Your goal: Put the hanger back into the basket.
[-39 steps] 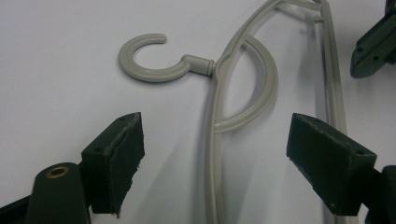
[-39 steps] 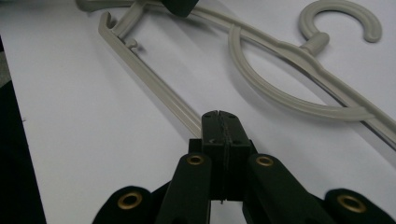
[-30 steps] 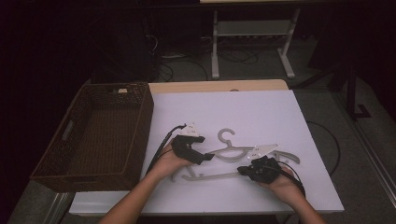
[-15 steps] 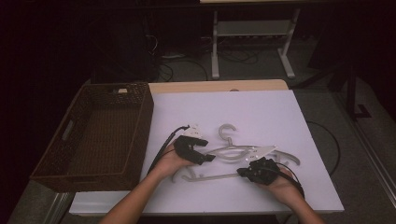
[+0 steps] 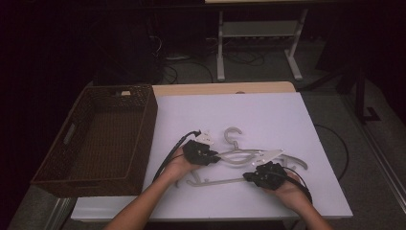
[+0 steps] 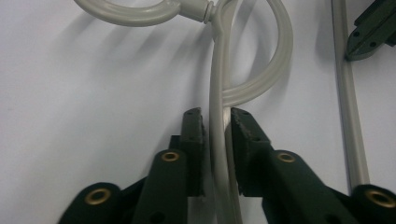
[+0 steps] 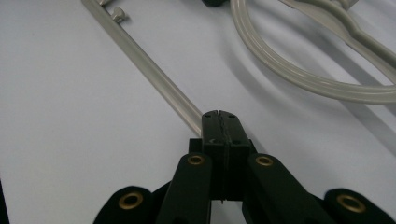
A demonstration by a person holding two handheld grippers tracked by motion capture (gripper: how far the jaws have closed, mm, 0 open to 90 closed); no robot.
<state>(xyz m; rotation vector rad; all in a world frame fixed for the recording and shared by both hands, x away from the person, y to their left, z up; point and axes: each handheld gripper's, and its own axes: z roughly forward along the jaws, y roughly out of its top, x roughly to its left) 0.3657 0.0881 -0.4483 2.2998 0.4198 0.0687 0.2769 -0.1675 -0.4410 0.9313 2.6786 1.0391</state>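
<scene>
Step in hand: both tools gripping pale plastic coat hangers near the counter's front edge.

The left tool [image 6: 215,135], jaws just closed, pinches the arm of the upper pale grey plastic hanger [image 5: 242,154]. The right tool [image 7: 219,128], pressed together, clamps the end of the straight bar of the lower hanger [image 5: 215,181]. Judged next: lift and carry them left. The dark woven wicker basket [image 5: 143,139] off the counter's left edge appears to hold no hangers; a small pale item sits at its far rim.
</scene>
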